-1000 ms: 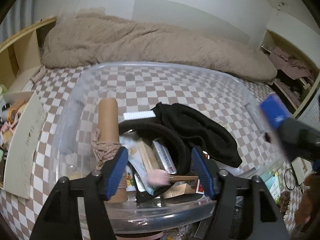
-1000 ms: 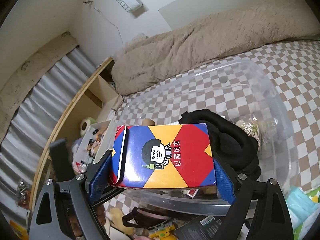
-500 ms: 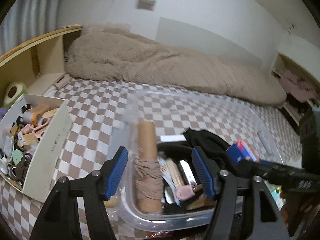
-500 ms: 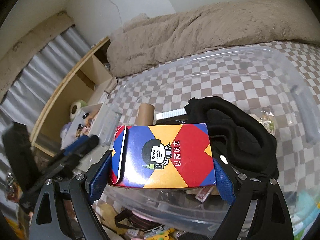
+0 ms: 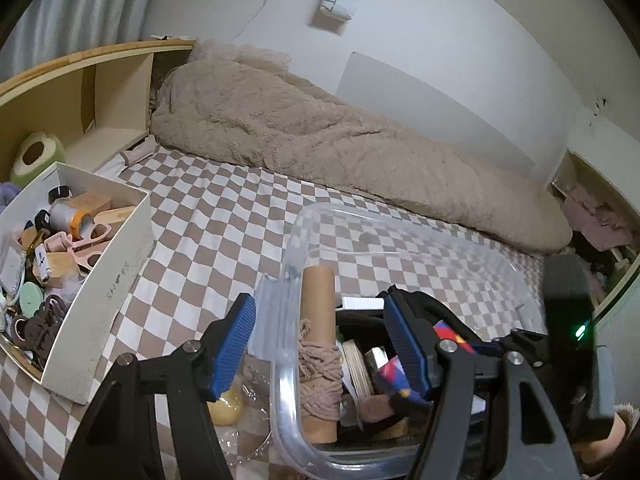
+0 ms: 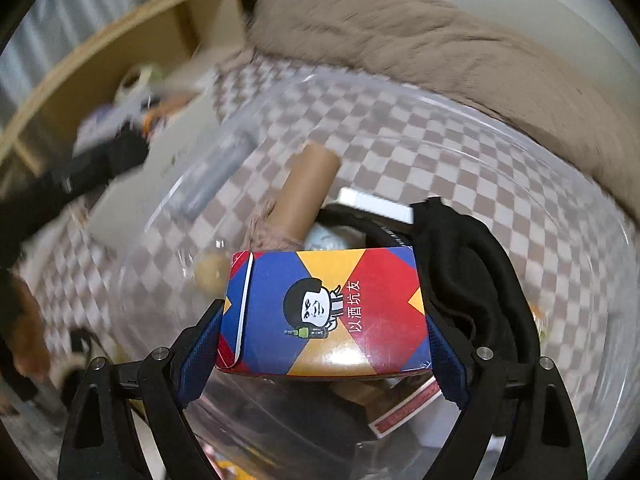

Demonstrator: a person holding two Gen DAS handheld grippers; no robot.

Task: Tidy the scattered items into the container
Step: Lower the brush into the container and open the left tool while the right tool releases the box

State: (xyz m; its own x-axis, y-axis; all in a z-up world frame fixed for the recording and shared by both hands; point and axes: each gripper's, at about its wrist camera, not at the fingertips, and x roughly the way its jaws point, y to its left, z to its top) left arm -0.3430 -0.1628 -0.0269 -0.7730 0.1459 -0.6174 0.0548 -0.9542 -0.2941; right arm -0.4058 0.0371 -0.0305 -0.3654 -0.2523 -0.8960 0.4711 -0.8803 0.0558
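A clear plastic bin (image 5: 400,236) stands on the checked sheet, with its near left corner between my left gripper's (image 5: 320,344) open blue pads; nothing is gripped. Inside lie a cardboard tube wound with beige yarn (image 5: 318,300), a black garment (image 6: 468,272) and small packets. My right gripper (image 6: 322,344) is shut on a blue, red and yellow cartoon box (image 6: 324,312), tilted steeply down over the bin (image 6: 520,140) just in front of the tube (image 6: 308,192). In the left wrist view a bit of that box (image 5: 452,334) shows behind my right finger.
A white cardboard box (image 5: 100,280) full of tape rolls and small items sits left of the bin. A beige blanket (image 5: 320,140) lies along the wall. A wooden shelf (image 5: 80,80) is at far left. A yellow object (image 5: 228,404) lies beside the bin's near corner.
My left gripper has swung left, so the bin now sits to its right and the white box has come into view. My right gripper has tipped down over the bin with the box.
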